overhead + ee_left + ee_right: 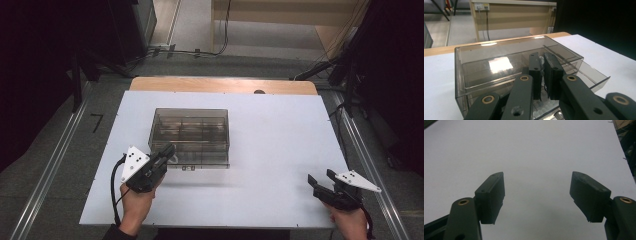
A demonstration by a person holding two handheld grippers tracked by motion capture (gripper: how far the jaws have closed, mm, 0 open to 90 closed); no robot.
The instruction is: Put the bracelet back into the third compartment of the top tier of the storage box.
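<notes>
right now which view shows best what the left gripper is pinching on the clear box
The left gripper view: the left gripper is nearly shut on a small pale part at the clear box front. The high view shows it small.

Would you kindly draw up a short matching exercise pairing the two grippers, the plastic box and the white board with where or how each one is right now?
Things:
1. left gripper
2. right gripper
3. smoky clear box
4. white board

States:
A. jaws wide apart above bare white surface
B. covers the wooden tabletop
C. jaws nearly closed at the box's near left corner
D. lid down, sitting left of the board's middle

Pairs: 1-C, 2-A, 3-D, 4-B
</notes>
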